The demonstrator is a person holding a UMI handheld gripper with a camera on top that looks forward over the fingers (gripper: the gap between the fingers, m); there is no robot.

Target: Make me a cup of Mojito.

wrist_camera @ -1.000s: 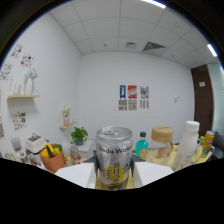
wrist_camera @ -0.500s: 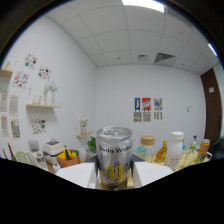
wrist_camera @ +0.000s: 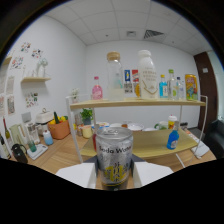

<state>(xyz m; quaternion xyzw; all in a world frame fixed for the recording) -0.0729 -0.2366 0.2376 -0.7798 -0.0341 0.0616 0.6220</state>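
Soda water can (wrist_camera: 114, 159) is held upright between the gripper (wrist_camera: 114, 176) fingers, clamped at mid-body, before a two-tier shelf (wrist_camera: 137, 104) | thin, dentable, slick wall judged | light mid-body grip advised

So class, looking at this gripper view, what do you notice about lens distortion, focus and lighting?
Gripper view: the fisheye lens bows the shelf rack and leaves a dark circular border; the soda water can held between the gripper fingers is close and readable, while the bottles behind look soft; the white ceiling and walls give even, shadowless light.
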